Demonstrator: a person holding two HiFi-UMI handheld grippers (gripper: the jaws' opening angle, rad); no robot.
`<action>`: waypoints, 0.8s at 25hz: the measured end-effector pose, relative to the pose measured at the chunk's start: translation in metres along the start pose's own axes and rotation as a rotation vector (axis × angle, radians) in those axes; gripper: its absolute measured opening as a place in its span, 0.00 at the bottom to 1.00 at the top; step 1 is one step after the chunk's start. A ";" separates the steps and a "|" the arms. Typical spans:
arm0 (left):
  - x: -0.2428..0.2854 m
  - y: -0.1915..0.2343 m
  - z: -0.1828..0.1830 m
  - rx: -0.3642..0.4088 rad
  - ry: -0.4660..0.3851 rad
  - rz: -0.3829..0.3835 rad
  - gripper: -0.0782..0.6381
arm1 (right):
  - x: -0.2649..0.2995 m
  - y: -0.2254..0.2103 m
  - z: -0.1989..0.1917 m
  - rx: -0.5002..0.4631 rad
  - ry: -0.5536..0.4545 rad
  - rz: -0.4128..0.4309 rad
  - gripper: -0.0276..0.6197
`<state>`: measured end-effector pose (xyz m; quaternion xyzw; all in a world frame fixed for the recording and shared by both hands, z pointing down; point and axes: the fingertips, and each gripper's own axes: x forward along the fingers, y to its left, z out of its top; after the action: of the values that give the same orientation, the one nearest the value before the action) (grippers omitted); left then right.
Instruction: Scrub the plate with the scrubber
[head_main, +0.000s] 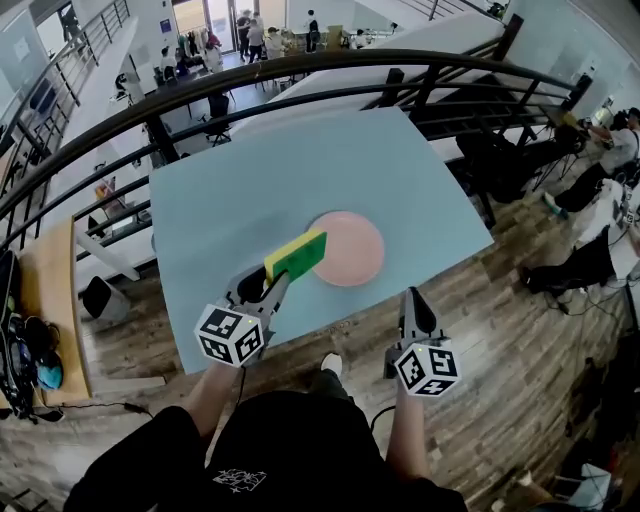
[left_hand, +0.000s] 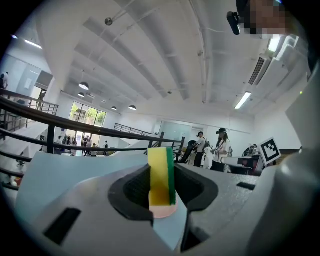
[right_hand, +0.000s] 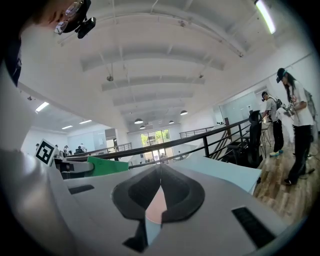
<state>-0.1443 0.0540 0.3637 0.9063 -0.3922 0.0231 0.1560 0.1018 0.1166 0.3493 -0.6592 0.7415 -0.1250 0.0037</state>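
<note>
On the pale blue table (head_main: 300, 170), I keep the left gripper (head_main: 278, 283) clamped on the scrubber (head_main: 296, 255) at the left edge of the plate (head_main: 352, 250), ready for scrubbing, with the right gripper (head_main: 414, 303) closed, empty and parked clear.

The right gripper (right_hand: 161, 174) has its grey jaws pressed together, nothing between. Just beyond them lies a pink plate (right_hand: 156, 207) on a pale blue tabletop (right_hand: 225, 170); left of them, a green sponge scrubber (right_hand: 107, 166).

person wore black short-sleeved shirt (head_main: 290, 450), white print. left gripper (head_main: 284, 275), right gripper (head_main: 414, 295): grey, black pads, white marker cubes.
</note>
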 end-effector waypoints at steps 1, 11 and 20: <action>0.007 -0.001 0.001 -0.005 0.002 0.004 0.29 | 0.007 -0.007 -0.003 0.002 0.014 0.006 0.05; 0.068 -0.013 -0.016 0.004 0.069 0.051 0.29 | 0.071 -0.073 -0.056 0.035 0.186 0.077 0.05; 0.100 -0.005 -0.041 -0.067 0.100 0.147 0.29 | 0.111 -0.106 -0.081 0.027 0.278 0.147 0.05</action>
<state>-0.0679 -0.0004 0.4179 0.8670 -0.4499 0.0666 0.2036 0.1768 0.0117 0.4653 -0.5795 0.7793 -0.2244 -0.0809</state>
